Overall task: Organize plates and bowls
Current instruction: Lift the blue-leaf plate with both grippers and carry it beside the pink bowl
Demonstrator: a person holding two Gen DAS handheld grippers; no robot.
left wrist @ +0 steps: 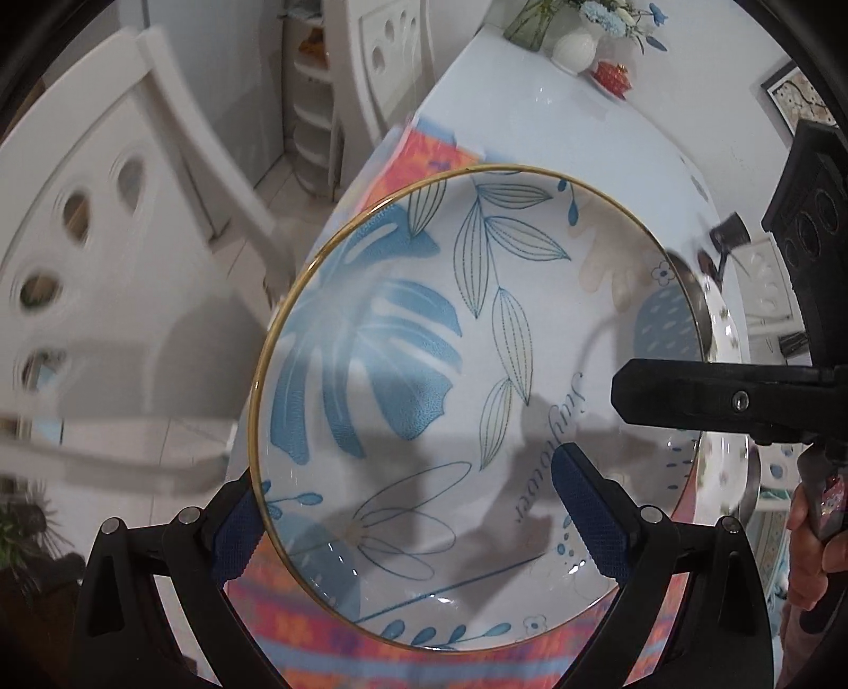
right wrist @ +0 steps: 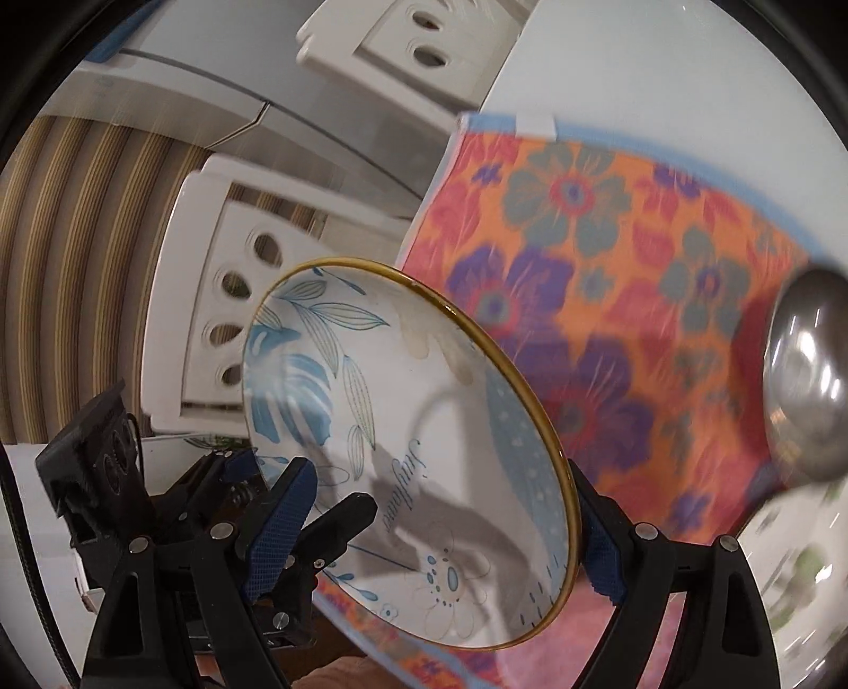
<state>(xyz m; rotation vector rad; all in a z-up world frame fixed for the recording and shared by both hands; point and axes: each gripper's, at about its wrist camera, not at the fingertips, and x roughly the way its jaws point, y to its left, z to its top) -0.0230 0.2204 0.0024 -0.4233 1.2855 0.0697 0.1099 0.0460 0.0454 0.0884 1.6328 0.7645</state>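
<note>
A blue-leaf plate is clamped by both grippers; it is best kept level and lowered gently over the floral cloth.

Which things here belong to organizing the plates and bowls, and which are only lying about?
Belong to the job:
blue-leaf plate, gripped at its rim
left gripper
right gripper
metal bowl
patterned white dish

Only lying about:
floral cloth
flower vase
white chairs
</note>
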